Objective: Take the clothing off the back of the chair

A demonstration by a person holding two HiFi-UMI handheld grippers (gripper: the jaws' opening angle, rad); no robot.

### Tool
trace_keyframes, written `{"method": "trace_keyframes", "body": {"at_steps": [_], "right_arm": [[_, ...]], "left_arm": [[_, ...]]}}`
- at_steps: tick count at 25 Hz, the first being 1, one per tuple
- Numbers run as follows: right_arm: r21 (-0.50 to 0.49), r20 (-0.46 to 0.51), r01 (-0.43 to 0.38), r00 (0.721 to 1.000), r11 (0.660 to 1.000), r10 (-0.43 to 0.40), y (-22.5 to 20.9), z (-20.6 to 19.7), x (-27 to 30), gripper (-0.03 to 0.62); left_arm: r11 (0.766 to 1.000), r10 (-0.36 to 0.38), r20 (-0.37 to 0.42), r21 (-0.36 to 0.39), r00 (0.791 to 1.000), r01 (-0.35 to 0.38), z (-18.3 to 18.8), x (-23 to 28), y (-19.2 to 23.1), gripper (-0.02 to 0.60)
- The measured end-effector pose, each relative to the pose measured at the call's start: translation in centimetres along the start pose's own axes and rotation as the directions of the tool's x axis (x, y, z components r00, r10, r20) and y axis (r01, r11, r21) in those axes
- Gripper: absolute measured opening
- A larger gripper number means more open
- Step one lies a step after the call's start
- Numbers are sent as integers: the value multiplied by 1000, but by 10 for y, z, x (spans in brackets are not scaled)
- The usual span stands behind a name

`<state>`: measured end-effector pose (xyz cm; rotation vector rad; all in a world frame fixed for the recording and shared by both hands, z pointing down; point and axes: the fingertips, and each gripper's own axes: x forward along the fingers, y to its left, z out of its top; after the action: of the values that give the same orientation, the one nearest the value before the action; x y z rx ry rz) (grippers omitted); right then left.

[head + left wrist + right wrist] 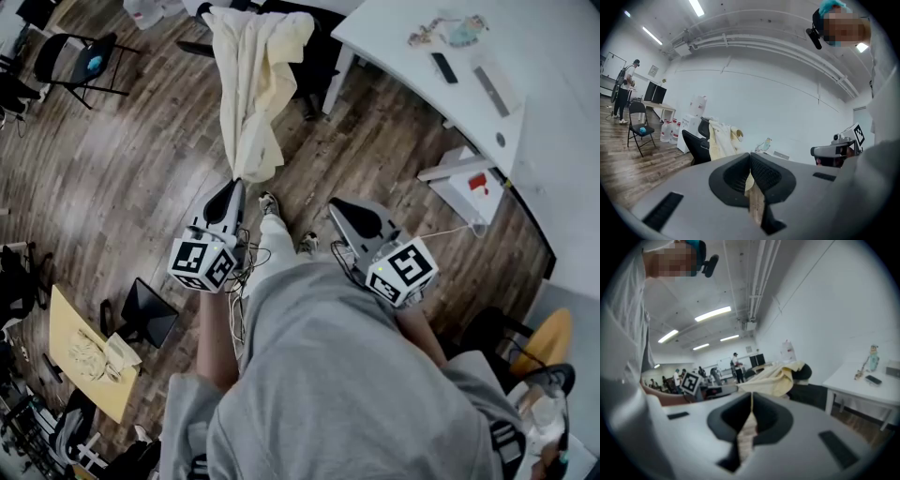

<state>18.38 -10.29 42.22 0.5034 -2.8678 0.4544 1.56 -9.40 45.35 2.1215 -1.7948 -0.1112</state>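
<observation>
A cream piece of clothing (253, 84) hangs over the back of a black office chair (317, 58) and stretches down toward me. Its lower end meets the tip of my left gripper (234, 186), whose jaws are shut on the cloth. In the left gripper view the clothing (720, 138) drapes the chair (696, 146), and a cream strip shows under the closed left gripper (750, 159). My right gripper (338, 209) hovers off to the right above the wood floor, shut and empty. The right gripper view shows the clothing (776, 378) pulled out leftward past the shut right gripper (751, 402).
A white desk (548, 89) curves along the right with a phone and small items on it, and a white box (471, 184) sits below it. A black folding chair (75, 61) stands far left. A yellow table (80, 349) sits at lower left. Water jugs (670, 131) line the wall.
</observation>
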Motion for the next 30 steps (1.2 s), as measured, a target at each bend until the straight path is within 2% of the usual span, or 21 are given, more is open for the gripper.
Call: {"method": "trace_keyframes", "body": {"at_steps": [19,30], "right_arm": [[-4,-19,-49,999,999,49,26,-9,-1,35],[1,-20,-51,999,999,51,43,-3,28,35]], "left_arm": [[1000,5,20,15,1000,-5,5,-30,-14,37],[999,-40,6,32,999,40,17,-40,-2,37]]}}
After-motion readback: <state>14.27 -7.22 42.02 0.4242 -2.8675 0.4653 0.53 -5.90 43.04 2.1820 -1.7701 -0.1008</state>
